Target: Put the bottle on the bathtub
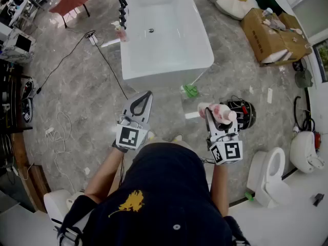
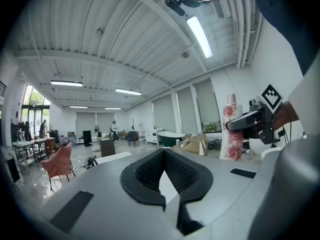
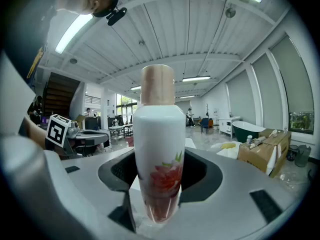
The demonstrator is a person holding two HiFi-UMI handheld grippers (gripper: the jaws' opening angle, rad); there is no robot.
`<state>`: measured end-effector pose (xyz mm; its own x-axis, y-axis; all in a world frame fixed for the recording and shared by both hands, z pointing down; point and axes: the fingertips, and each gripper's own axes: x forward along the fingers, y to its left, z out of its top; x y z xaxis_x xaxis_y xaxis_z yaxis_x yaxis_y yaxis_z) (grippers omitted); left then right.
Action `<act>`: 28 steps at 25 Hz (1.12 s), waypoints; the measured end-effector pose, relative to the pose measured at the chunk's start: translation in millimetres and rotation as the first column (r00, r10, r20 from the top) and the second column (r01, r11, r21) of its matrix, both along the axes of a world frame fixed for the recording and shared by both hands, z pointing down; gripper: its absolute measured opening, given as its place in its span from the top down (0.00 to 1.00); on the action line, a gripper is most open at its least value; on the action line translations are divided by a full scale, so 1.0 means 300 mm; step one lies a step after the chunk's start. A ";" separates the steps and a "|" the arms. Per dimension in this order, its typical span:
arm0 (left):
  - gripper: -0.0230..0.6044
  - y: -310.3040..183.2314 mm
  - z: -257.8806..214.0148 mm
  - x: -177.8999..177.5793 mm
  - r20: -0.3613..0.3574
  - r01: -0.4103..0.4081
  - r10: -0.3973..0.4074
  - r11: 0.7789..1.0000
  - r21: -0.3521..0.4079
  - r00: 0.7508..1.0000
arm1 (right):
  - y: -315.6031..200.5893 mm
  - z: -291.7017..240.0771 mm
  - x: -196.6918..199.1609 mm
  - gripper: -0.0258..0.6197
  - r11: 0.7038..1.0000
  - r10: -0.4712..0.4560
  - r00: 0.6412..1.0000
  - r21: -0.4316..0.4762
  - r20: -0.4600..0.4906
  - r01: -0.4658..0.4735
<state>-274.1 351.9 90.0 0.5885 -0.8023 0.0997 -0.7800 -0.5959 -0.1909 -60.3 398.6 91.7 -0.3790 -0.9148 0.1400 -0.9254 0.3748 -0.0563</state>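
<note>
The white bathtub (image 1: 164, 29) stands on the grey floor ahead of me, a short way beyond both grippers. A white bottle (image 1: 219, 111) with pink flowers and a tan cap is held upright in my right gripper (image 1: 218, 116), which is shut on its lower body. The right gripper view has the bottle (image 3: 159, 149) filling the space between the pads of the right gripper (image 3: 159, 171). My left gripper (image 1: 147, 94) is held at about the same height, jaws shut with nothing in them. From the left gripper (image 2: 164, 154) the bottle (image 2: 232, 129) shows off to the right.
A black faucet column (image 1: 122, 9) and a small pink bottle (image 1: 120, 32) stand by the tub's left side. Cables run across the floor at left. A green object (image 1: 190, 90) lies before the tub. A cardboard box (image 1: 271, 32), a black helmet-like thing (image 1: 245, 111) and a toilet (image 1: 269, 176) are at right.
</note>
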 end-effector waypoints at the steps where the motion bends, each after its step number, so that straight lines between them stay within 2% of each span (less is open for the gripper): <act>1: 0.93 0.007 0.013 0.022 0.019 -0.006 0.006 1.000 -0.011 1.000 | 0.003 0.000 0.022 0.62 1.000 0.002 1.000 -0.001 0.002 -0.002; 9: 0.93 0.016 -0.008 0.219 -0.012 0.001 -0.001 1.000 0.013 1.000 | 0.002 0.025 0.179 0.62 1.000 -0.025 1.000 -0.014 -0.011 0.025; 14: 0.93 0.017 0.012 0.338 0.045 0.017 -0.017 1.000 -0.002 0.999 | 0.000 0.025 0.309 0.62 0.999 -0.045 0.999 -0.017 0.020 0.045; 19: 0.93 0.020 -0.008 0.453 0.087 0.016 -0.019 0.999 0.030 0.996 | -0.002 0.066 0.436 0.62 0.998 -0.051 0.999 -0.032 0.013 0.052; 24: 0.93 -0.020 0.016 0.483 0.111 0.015 -0.017 1.000 0.025 0.994 | -0.069 0.133 0.480 0.62 0.997 -0.040 0.998 -0.071 0.039 0.043; 28: 0.93 -0.113 0.059 0.488 0.057 0.032 -0.032 0.999 -0.003 0.998 | -0.167 0.176 0.504 0.62 0.997 -0.011 0.999 -0.081 0.037 0.014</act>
